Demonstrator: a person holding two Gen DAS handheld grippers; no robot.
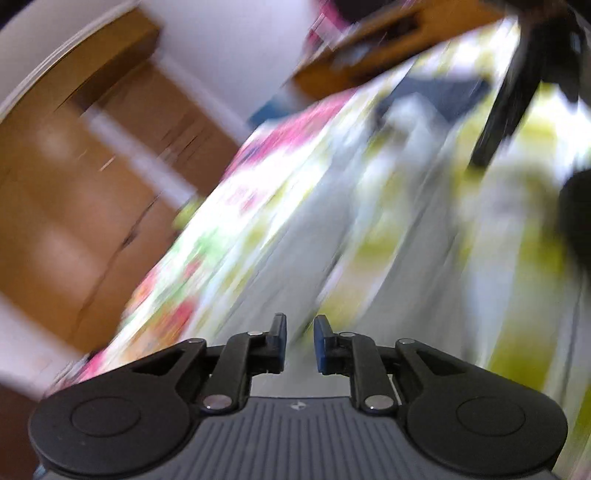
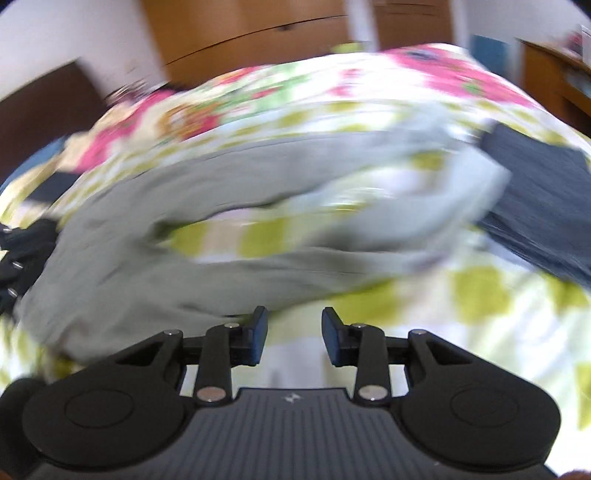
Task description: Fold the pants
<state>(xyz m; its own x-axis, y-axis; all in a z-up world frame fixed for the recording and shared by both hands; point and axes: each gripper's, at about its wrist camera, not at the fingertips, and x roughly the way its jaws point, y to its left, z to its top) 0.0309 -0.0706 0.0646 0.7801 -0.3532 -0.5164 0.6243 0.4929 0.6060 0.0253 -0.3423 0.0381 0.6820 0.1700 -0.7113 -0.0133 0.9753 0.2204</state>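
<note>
Both empty grippers' parted fingers (image 2: 258, 334) over grey pants (image 2: 155, 221) on floral bedspread (image 2: 480, 291).

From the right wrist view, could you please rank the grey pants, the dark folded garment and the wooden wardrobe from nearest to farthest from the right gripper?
1. Grey pants: just ahead of the right gripper, spread leftward.
2. Dark folded garment: farther off, to the right on the bed.
3. Wooden wardrobe: beyond the bed, at the top.
</note>
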